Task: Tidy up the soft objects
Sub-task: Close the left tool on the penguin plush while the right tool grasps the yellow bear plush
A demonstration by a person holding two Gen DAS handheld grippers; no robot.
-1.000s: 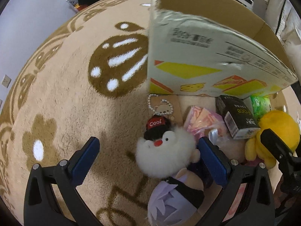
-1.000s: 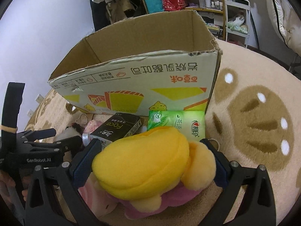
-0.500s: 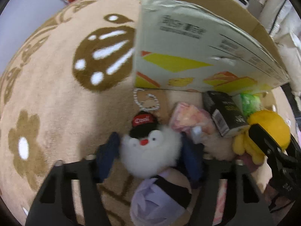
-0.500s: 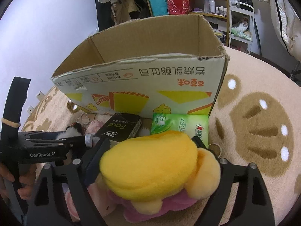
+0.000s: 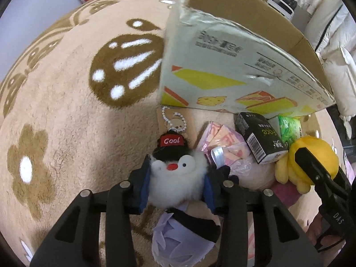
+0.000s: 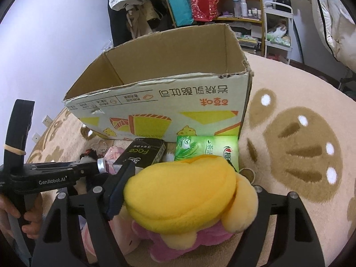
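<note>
My left gripper [image 5: 175, 185] is shut on a white fluffy penguin plush [image 5: 176, 184] with a black "Cool" cap, just in front of the open cardboard box [image 5: 222, 66]. A purple-haired doll [image 5: 184, 235] lies under it. My right gripper [image 6: 184, 198] is shut on a yellow and pink plush [image 6: 184, 193], also seen in the left wrist view [image 5: 311, 160]. The box [image 6: 178, 102] stands open right behind it. The left gripper also shows at the left of the right wrist view [image 6: 66, 173].
A black carton [image 5: 258, 140], a green tissue pack [image 5: 289, 129], pink packets [image 5: 224, 142] and a bear keychain card [image 5: 175, 122] lie on the beige rug [image 5: 66, 111] by the box front. Shelves and clothes [image 6: 200, 6] stand behind the box.
Both grippers have closed from open: the left onto the white penguin plush, the right onto the yellow plush. The box looks a little nearer in both views.
</note>
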